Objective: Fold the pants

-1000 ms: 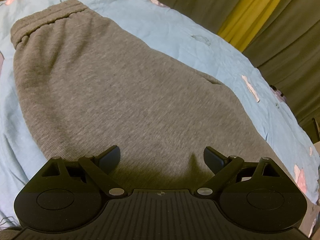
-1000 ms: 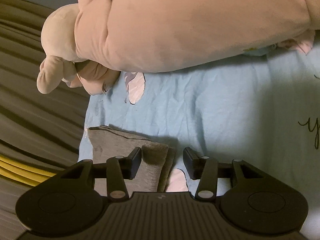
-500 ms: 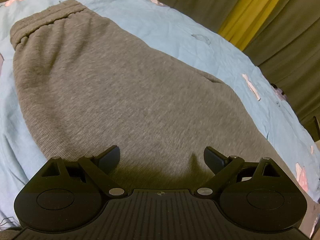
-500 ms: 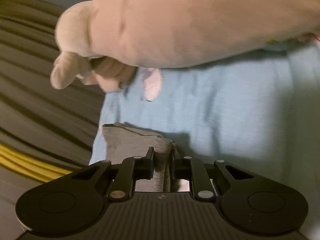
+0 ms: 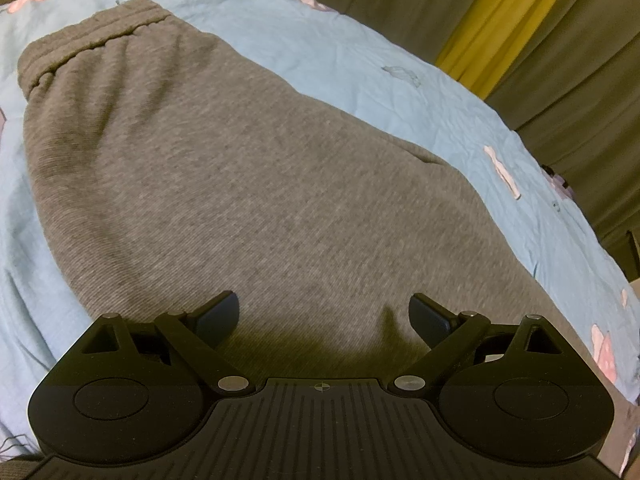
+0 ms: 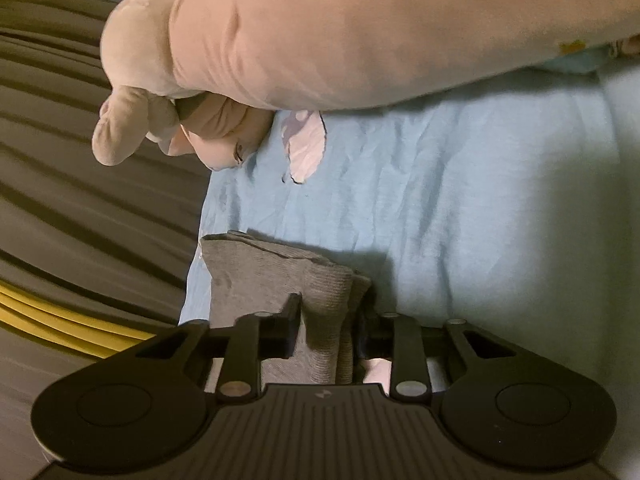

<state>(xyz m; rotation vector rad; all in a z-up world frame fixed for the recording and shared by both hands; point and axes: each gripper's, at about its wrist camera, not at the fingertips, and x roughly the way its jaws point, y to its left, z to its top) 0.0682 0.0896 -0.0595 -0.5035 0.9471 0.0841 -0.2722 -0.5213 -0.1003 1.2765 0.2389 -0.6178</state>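
Grey sweatpants point(image 5: 248, 184) lie flat on the light blue bed sheet point(image 5: 400, 80), with the elastic waistband point(image 5: 88, 52) at the far left. My left gripper point(image 5: 324, 314) is open and hovers low over the pants' middle, holding nothing. In the right wrist view my right gripper point(image 6: 328, 320) is shut on the ribbed cuff end of the pant legs point(image 6: 320, 292), which stands bunched between the fingers, lifted off the sheet point(image 6: 460, 208).
A large pink plush toy point(image 6: 320, 36) lies on the bed just beyond the right gripper. Dark and yellow curtains point(image 5: 500, 20) hang past the bed's edge. The bed edge point(image 6: 196, 248) runs close to the left of the cuff.
My right gripper has closed on the pant cuff and lifted it a little, shifting right. The left gripper has stayed open over the pants.
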